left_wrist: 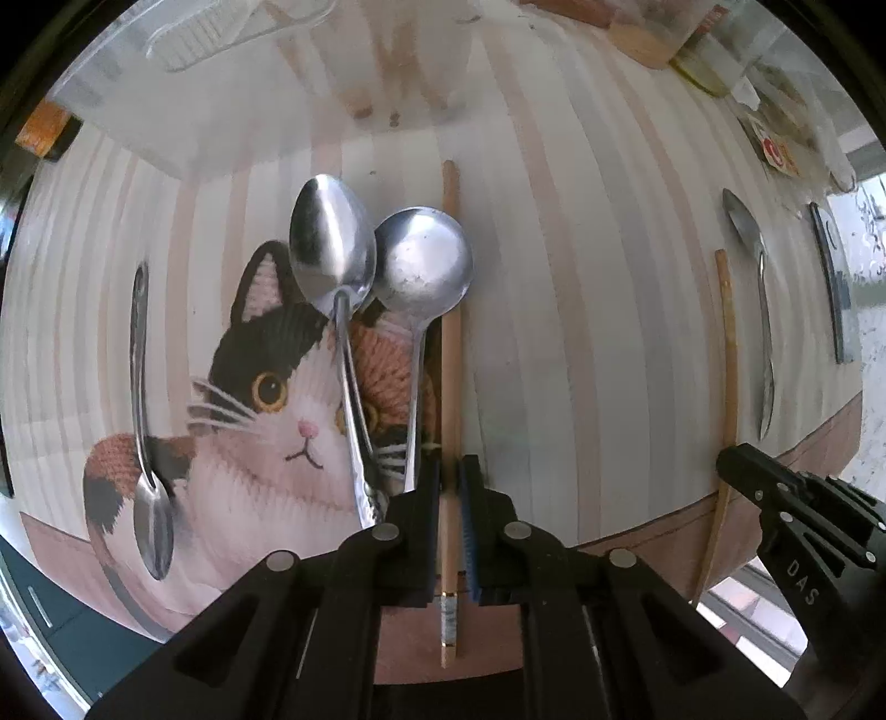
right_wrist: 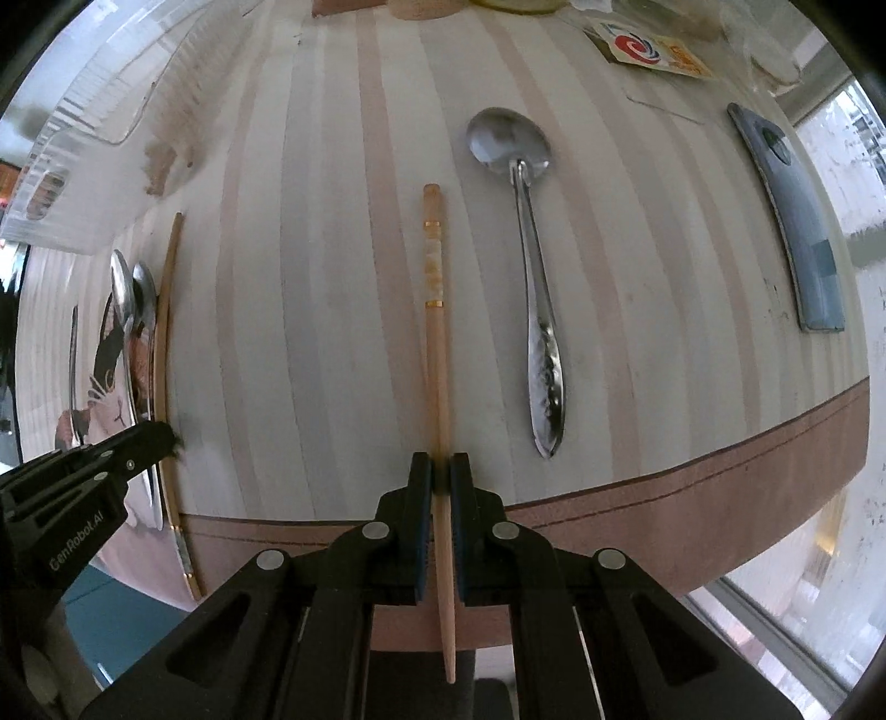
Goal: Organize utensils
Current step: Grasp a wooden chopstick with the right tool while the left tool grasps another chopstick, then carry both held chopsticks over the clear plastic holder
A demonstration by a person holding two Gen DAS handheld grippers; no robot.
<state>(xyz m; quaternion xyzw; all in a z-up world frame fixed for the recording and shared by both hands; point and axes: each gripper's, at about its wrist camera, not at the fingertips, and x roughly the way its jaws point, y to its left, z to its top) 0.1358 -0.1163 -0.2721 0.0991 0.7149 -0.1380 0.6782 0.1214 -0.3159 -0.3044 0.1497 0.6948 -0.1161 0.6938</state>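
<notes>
My left gripper [left_wrist: 449, 471] is shut on a wooden chopstick [left_wrist: 449, 332] that lies beside two metal spoons [left_wrist: 382, 266] on a cat-print mat [left_wrist: 266, 399]. A third spoon [left_wrist: 145, 421] lies at the mat's left. My right gripper [right_wrist: 441, 465] is shut on a second wooden chopstick [right_wrist: 434, 343] with gold bands, lying on the striped tablecloth [right_wrist: 310, 332]. A metal spoon [right_wrist: 531, 277] lies just right of it. The right gripper also shows in the left wrist view [left_wrist: 775, 498], and the left gripper shows in the right wrist view [right_wrist: 138, 443].
A grey flat tool [right_wrist: 797, 232] lies at the far right near the window. A printed packet [right_wrist: 653, 52] and clutter sit at the table's far edge. A clear plastic container [left_wrist: 221, 27] stands at the far left. The table's near edge runs under both grippers.
</notes>
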